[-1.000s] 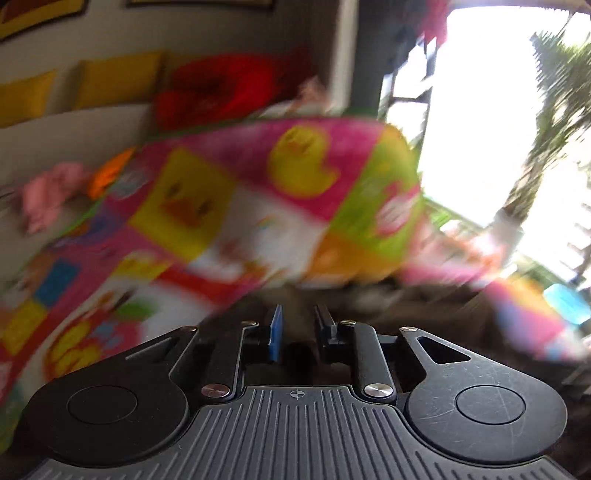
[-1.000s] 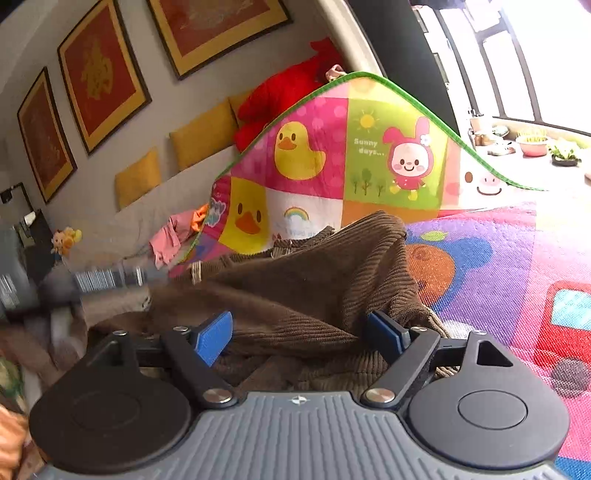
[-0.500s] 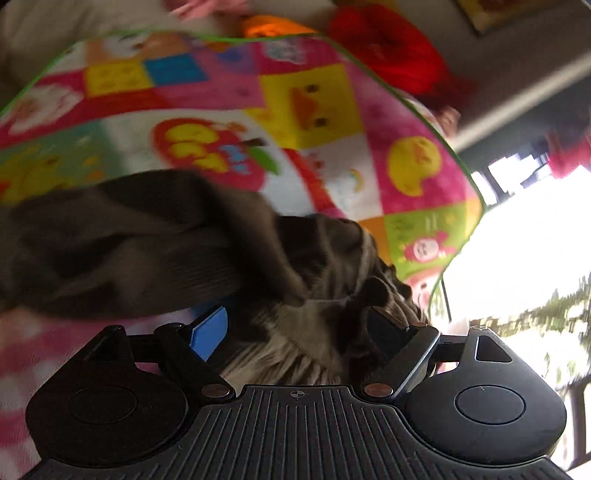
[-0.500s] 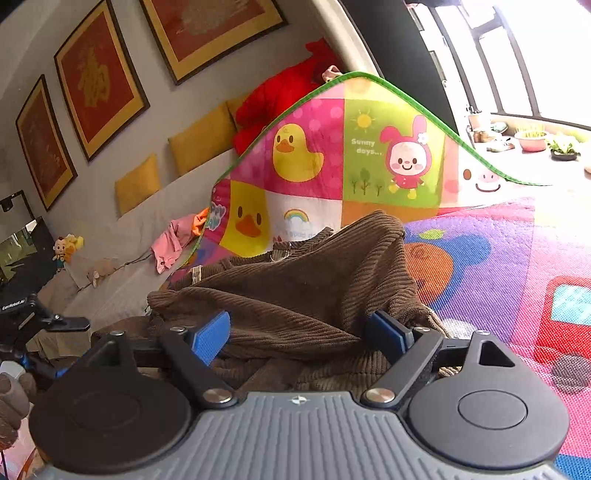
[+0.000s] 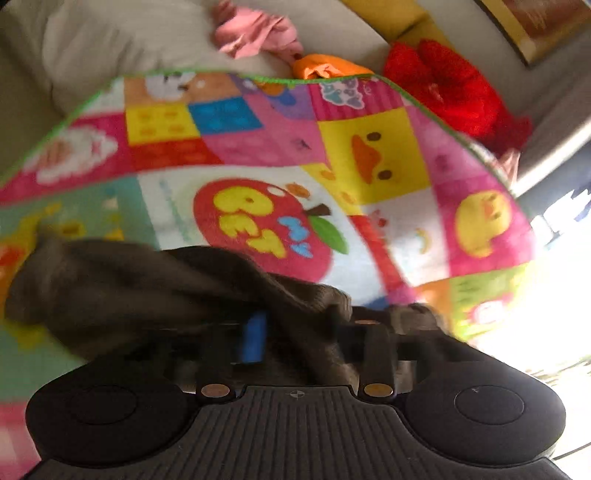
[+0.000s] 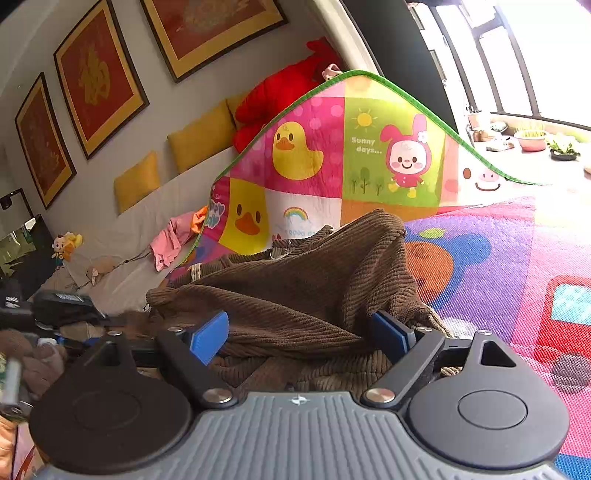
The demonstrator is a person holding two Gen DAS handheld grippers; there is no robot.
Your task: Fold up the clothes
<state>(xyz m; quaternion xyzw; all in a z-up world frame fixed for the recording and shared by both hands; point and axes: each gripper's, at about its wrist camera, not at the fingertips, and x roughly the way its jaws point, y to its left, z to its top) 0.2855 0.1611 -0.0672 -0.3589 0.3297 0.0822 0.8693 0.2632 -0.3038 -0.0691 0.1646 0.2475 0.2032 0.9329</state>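
**On the play mat, a corduroy garment waits to be gathered**

On the bright patchwork play mat (image 6: 480, 254) lies our brown corduroy garment (image 6: 303, 291), heaped and rumpled, not yet laid flat. Our right gripper (image 6: 301, 334) stands wide open, its blue pads either side of the cloth, holding nothing. Our left gripper (image 5: 295, 332) looks nearly closed with corduroy (image 5: 147, 280) draped between its fingers, but the blur keeps us from saying for certain that it has a pinch.

To do this step well, we judge we should find a hem or waistband edge, pinch one layer only, and draw the cloth taut between both hands before folding.

The right view shows the ribbed weave, the cartoon duck panels and framed pictures (image 6: 96, 85); the left view alone shows the apple panel (image 5: 262, 225) and the pink clothing (image 5: 258, 33) on the sofa.
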